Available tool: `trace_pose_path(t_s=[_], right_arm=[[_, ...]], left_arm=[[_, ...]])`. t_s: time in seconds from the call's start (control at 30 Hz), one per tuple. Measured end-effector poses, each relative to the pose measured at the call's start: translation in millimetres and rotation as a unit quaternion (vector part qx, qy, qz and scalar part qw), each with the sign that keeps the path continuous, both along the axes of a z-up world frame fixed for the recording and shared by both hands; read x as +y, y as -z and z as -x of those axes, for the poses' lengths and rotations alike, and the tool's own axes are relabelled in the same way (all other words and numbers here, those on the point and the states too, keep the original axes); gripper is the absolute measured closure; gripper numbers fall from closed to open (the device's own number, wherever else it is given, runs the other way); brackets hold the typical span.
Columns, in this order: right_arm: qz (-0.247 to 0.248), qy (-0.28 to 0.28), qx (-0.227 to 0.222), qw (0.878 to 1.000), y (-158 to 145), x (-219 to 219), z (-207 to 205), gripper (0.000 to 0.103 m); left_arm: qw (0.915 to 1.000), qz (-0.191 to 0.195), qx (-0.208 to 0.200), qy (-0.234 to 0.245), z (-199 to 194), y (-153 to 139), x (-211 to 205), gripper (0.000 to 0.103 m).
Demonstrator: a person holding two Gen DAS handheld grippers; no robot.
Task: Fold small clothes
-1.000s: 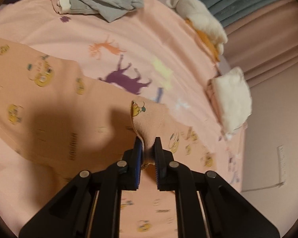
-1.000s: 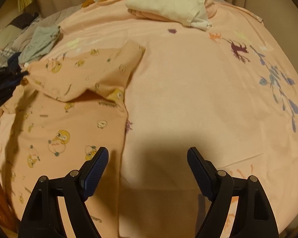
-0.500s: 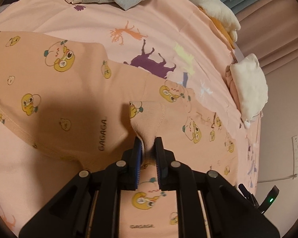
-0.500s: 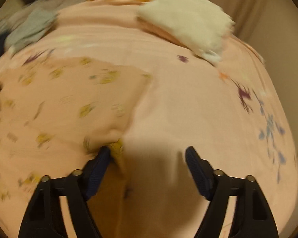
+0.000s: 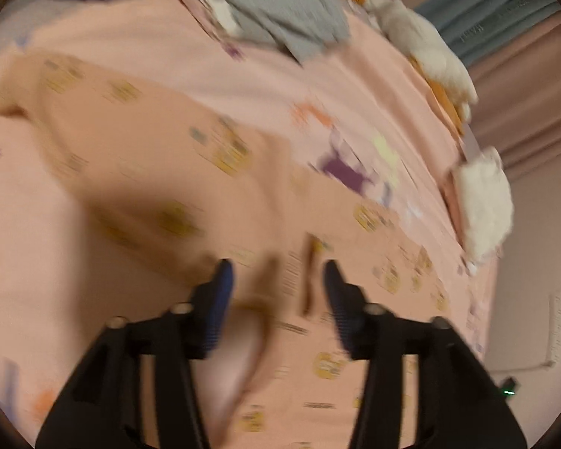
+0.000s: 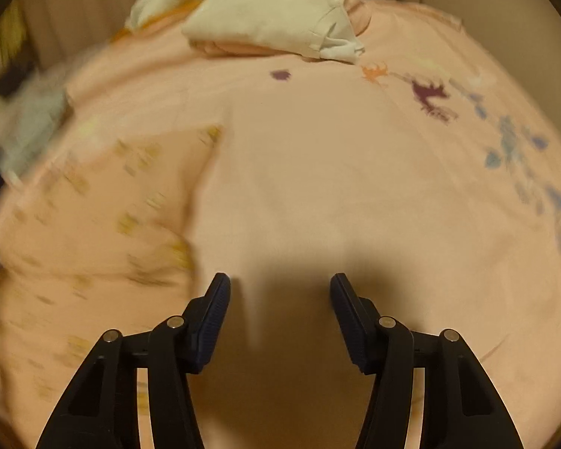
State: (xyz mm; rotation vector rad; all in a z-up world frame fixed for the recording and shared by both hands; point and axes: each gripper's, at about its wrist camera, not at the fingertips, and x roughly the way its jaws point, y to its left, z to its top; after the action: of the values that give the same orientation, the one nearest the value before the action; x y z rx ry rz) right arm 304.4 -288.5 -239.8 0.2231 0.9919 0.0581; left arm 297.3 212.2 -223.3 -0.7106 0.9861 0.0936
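The peach cotton garment printed with small yellow cartoon faces [image 5: 138, 149] lies spread on the pink bedsheet with animal prints [image 5: 213, 71]. It fills the left and middle of my left wrist view and the left side of my right wrist view [image 6: 93, 224].

I judge it light, limp and easily rucked. It will sag wherever it is unsupported, so I would pinch a hem or a corner through both layers rather than the flat middle.

My left gripper [image 5: 276, 280] is opening. A loose fold of the garment stands between its blue pads, but they no longer press on it, so the cloth is let go. My right gripper [image 6: 280, 295] is closing, and I see only bare sheet and shadow between its pads; the garment's edge lies just beside its left finger.

Both views are smeared, the left one badly. I cannot tell which part of the garment the released fold is, nor whether the fold line lies straight. The near hem is cut off behind the gripper bodies. Folded pale clothes [image 6: 280, 11] sit well apart at the far edge.
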Motion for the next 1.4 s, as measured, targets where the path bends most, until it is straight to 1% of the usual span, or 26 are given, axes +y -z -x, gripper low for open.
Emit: trace_pose_path(t_s=[0.07,0.13,0.2,0.27,0.3,0.33,0.4,0.47,0.57,0.63,0.67,0.7,0.73,0.8,0.83,0.87,0.97,1.03,1.07,1.1,1.13,1.17,1.2,1.27,1.33,1.4], right_arm=[[-0.048,-0.01,-0.019,0.999,-12.5,6.3,1.2,0.044],[-0.059,-0.038,-0.027,0.997,-19.6,21.5,-3.2,0.044],[-0.032,-0.062,-0.013,0.997,-11.6,41.5,-10.9,0.045],[0.007,-0.06,0.031,0.998,11.3,53.1,-17.7,0.045],[0.009,-0.053,0.035,0.998,19.3,54.0,-16.0,0.045],[0.009,-0.048,0.018,0.999,17.3,54.5,-10.6,0.044],[0.009,-0.047,0.02,0.999,13.3,54.0,-5.9,0.044],[0.003,-0.05,0.035,0.998,10.4,52.5,-6.6,0.044],[0.001,-0.053,0.043,0.998,9.1,52.3,-3.0,0.044],[0.005,-0.049,0.045,0.998,11.7,50.3,-0.8,0.044],[0.007,-0.049,0.046,0.998,14.3,50.2,-0.2,0.044],[0.009,-0.049,0.047,0.998,15.5,54.2,-0.9,0.044],[0.014,-0.05,0.046,0.998,15.7,55.9,0.4,0.044],[0.027,-0.056,0.044,0.997,14.9,60.7,1.3,0.044],[0.031,-0.059,0.044,0.997,14.2,61.9,1.0,0.044],[0.033,-0.062,0.044,0.997,13.3,62.9,1.3,0.044],[0.023,-0.069,0.046,0.996,10.5,63.0,3.3,0.044],[0.014,-0.074,0.043,0.996,7.2,62.0,6.8,0.044],[0.013,-0.075,0.04,0.996,5.1,61.4,9.5,0.044],[0.012,-0.076,0.036,0.996,2.5,61.1,12.3,0.044],[0.01,-0.078,0.033,0.996,-0.2,61.1,15.0,0.044],[0.007,-0.08,0.03,0.996,-2.2,60.7,17.2,0.044],[0.003,-0.082,0.027,0.996,-4.4,59.7,19.7,0.044],[0.001,-0.088,0.02,0.996,-8.7,57.6,23.6,0.044],[0.011,-0.085,0.018,0.996,-11.2,54.8,24.7,0.044],[0.01,-0.082,0.021,0.996,-14.0,51.0,25.2,0.043]], left_arm=[[0.9992,-0.028,0.005,-0.03,10.5,-0.9,23.2,0.044],[0.9982,-0.02,0.014,-0.055,19.5,6.5,50.3,0.044],[0.9954,-0.003,0.029,-0.091,28.8,16.9,79.5,0.044],[0.9901,0.023,0.039,-0.133,39.7,26.2,111.4,0.044],[0.9866,0.048,0.033,-0.152,46.1,31.1,128.9,0.044],[0.9835,0.067,0.024,-0.166,49.8,33.4,140.4,0.044],[0.9761,0.097,0.0,-0.195,56.9,36.4,162.7,0.042],[0.9687,0.106,-0.014,-0.224,60.1,39.9,182.1,0.037],[0.9579,0.124,-0.032,-0.257,54.2,45.4,202.0,0.037],[0.9515,0.122,-0.047,-0.279,50.3,43.1,209.2,0.042],[0.953,0.108,-0.048,-0.279,44.3,39.0,210.5,0.062],[0.9602,0.083,-0.039,-0.264,33.7,34.6,209.2,0.095],[0.9676,0.061,-0.028,-0.243,24.0,30.7,207.3,0.102],[0.9764,-0.006,-0.018,-0.215,8.3,19.2,190.4,0.101],[0.9792,-0.045,-0.022,-0.196,3.6,11.5,178.4,0.101],[0.982,-0.07,-0.033,-0.173,-0.7,3.8,163.8,0.101],[0.9893,-0.08,-0.06,-0.106,-13.8,-14.7,114.9,0.101],[0.991,-0.103,-0.073,-0.044,-26.9,-29.9,68.0,0.101],[0.9874,-0.136,-0.08,0.007,-33.6,-39.6,30.5,0.101],[0.9822,-0.159,-0.091,0.042,-38.3,-44.3,3.4,0.101],[0.9739,-0.181,-0.104,0.089,-41.2,-48.9,-33.5,0.101],[0.9661,-0.187,-0.111,0.14,-42.2,-49.6,-67.8,0.1],[0.9573,-0.183,-0.113,0.194,-41.9,-48.5,-103.5,0.092],[0.9453,-0.172,-0.101,0.258,-43.3,-41.5,-146.1,0.091],[0.938,-0.175,-0.069,0.291,-44.7,-31.7,-172.0,0.084],[0.9364,-0.193,-0.042,0.29,-44.3,-27.6,-179.4,0.064]])
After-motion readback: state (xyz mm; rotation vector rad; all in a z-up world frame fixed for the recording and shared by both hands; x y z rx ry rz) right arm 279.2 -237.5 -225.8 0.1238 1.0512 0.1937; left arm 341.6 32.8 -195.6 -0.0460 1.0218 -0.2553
